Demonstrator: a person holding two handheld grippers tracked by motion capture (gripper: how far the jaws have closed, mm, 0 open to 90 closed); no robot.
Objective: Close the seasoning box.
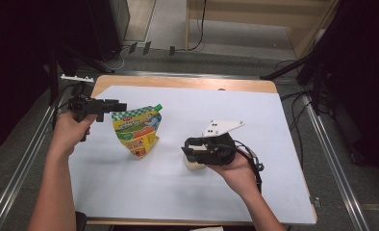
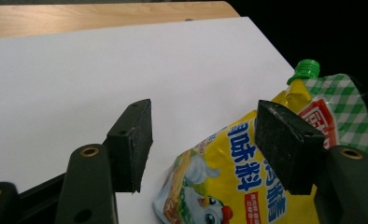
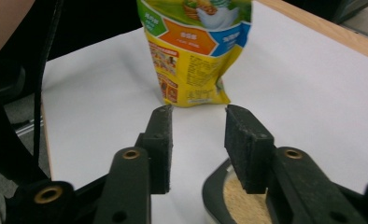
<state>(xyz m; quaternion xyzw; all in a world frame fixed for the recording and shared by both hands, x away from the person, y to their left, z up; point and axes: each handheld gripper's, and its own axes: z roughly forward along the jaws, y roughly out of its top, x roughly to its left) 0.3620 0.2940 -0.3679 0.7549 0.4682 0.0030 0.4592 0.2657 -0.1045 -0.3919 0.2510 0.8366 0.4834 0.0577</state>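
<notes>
high view: a glossy yellow seasoning pouch (image 1: pixel 137 130) stands upright on the white sheet (image 1: pixel 187 192) that covers the wooden table (image 1: pixel 178 82), left of the middle. it is soft plastic, crinkled, with a green-and-white checked top band and a small green screw cap at its upper right corner. the left gripper (image 1: pixel 114 106), matte black, is held level in the left hand (image 1: pixel 73 129), its tips just beside the pouch's upper left edge; the forearm rises from the bottom left. the right hand (image 1: pixel 235 166) holds the right gripper (image 1: pixel 186 146) lower, to the right of the pouch and apart from it, pointing left, with its grey three-cornered plate on top. under it sits a small shallow dish (image 1: pixel 195 165), pale inside.

left gripper view: the two black jaws, with rough, gritty pads, stand wide apart and grip nothing. the pouch (image 2: pixel 238 182) lies beyond and below them, nearer the right-hand jaw, and whether that pad touches it cannot be told. the ribbed green cap (image 2: pixel 306 70) sticks up at the top corner.

right gripper view: the jaws stand narrowly apart with only white sheet between them, nothing held. the pouch's flat bottom (image 3: pixel 194 56) stands ahead on the sheet. below the right-hand jaw, a dark-rimmed dish (image 3: pixel 215 189) holds coarse tan granules.
</notes>
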